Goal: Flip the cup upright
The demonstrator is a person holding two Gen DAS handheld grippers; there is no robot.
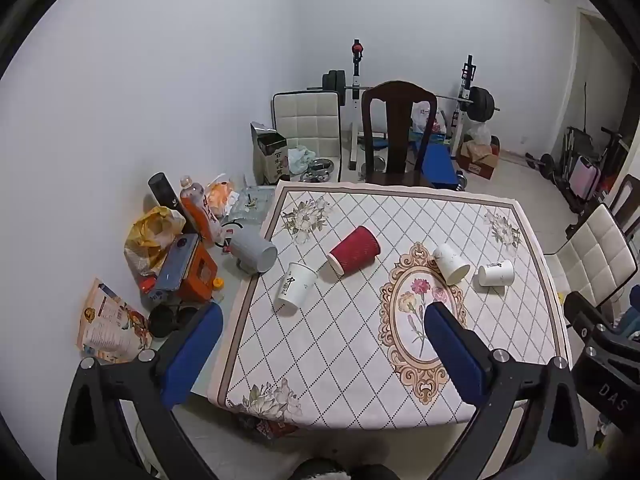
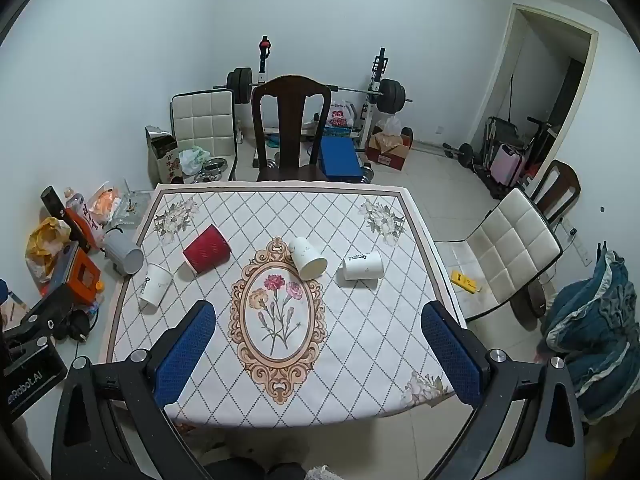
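Observation:
Several cups lie on their sides on the patterned tablecloth [image 1: 360, 340]. A red ribbed cup [image 1: 354, 255] [image 2: 207, 249] lies left of centre. A white cup with black writing [image 1: 296, 288] [image 2: 156, 284] lies near the left edge. Two more white cups [image 1: 451, 263] [image 1: 496, 273] lie right of centre, also in the right wrist view [image 2: 307, 258] [image 2: 362, 265]. A grey cup [image 1: 254, 250] [image 2: 123, 253] lies at the cloth's left edge. My left gripper [image 1: 324, 316] and right gripper [image 2: 318, 316] are open and empty, above the near side of the table.
Bottles, bags and an orange box [image 1: 196, 270] crowd the table's left strip. A dark wooden chair [image 1: 396, 132] stands at the far side, a white padded chair [image 2: 508, 244] at the right. Weight bench and barbell [image 2: 380, 92] stand behind.

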